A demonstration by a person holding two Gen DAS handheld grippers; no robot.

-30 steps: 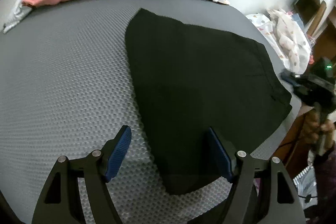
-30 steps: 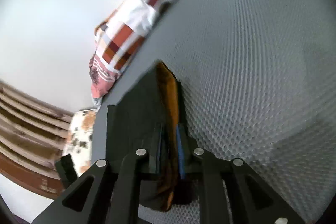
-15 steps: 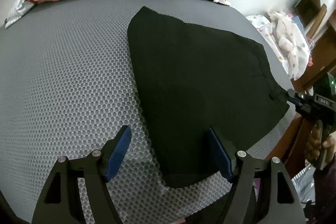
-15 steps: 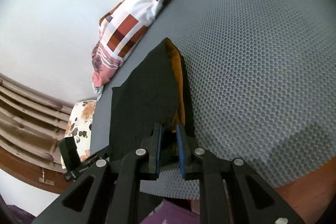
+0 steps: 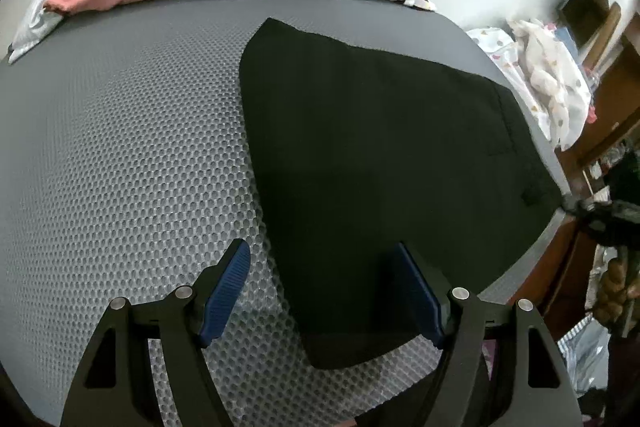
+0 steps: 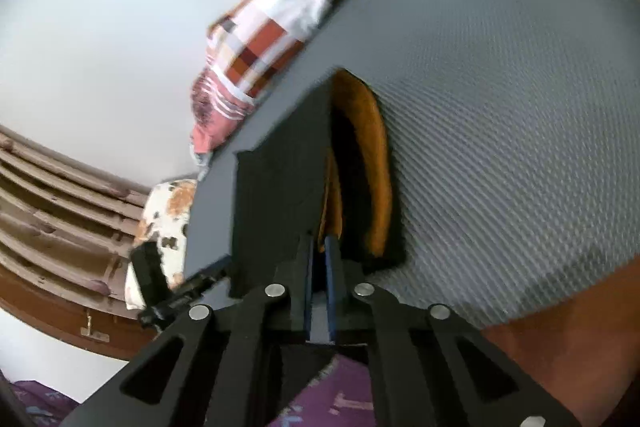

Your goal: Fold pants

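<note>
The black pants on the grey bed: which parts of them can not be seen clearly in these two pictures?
- Left wrist view: the near end of the pants runs under the left tongs, behind the frame.
- Right wrist view: motion blur; the pants edge at the shut right tongs is hidden between the pads.
- Orange lining: its extent inside is hidden.

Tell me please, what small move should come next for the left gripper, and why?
Probably lower the left gripper and close it on the near corner of the black pants. Its jaws stand open above that corner, while the right gripper has just closed on the pants' edge.
</note>
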